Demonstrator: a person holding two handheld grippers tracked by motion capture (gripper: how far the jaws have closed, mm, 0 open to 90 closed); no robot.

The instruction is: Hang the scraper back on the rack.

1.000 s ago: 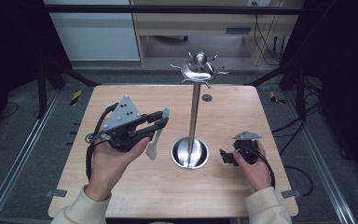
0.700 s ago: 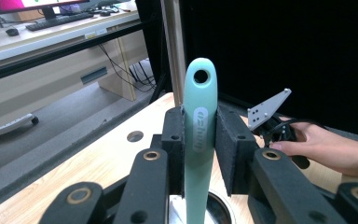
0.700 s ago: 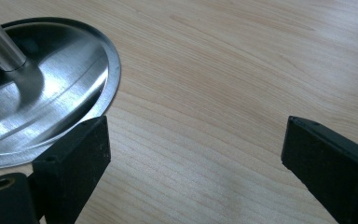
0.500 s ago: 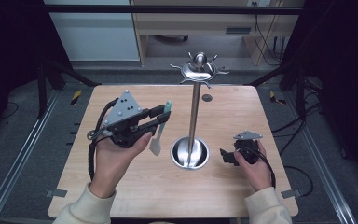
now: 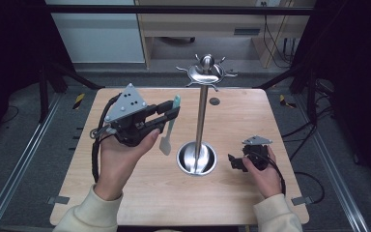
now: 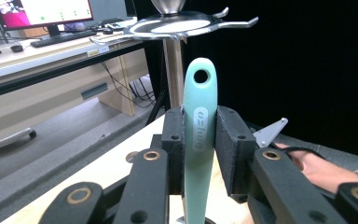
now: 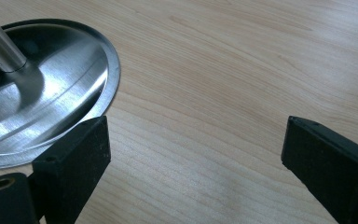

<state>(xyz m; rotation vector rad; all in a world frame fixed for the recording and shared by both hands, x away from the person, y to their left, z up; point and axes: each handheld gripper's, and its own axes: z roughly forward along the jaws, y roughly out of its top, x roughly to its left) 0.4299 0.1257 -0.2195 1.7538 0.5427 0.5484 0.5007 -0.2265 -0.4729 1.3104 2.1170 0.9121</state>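
- From the high view, the left gripper (image 5: 172, 110) is raised above the wooden counter (image 5: 140, 193) at about 10 o'clock from the metal stand (image 5: 202, 113), clamped on a pale green spatula (image 5: 168, 134) that hangs blade-down.
- The left gripper view adds detail: the black pads (image 6: 233, 144) press both sides of the spatula's handle (image 6: 199, 140) just below its hanging hole, and the handle stands upright, with raised lettering on it.
- That view also shows the stand's hooked top disc (image 6: 177, 25) beyond the handle, and a desk with a monitor (image 6: 42, 11) at 10 o'clock.
- The right gripper (image 5: 235, 163) rests low on the counter at 3 o'clock from the stand's round base (image 5: 196, 158).
- The right gripper view shows its jaws set wide apart over bare wood, with the shiny base (image 7: 51, 93) at 10 o'clock, just beside one jaw.
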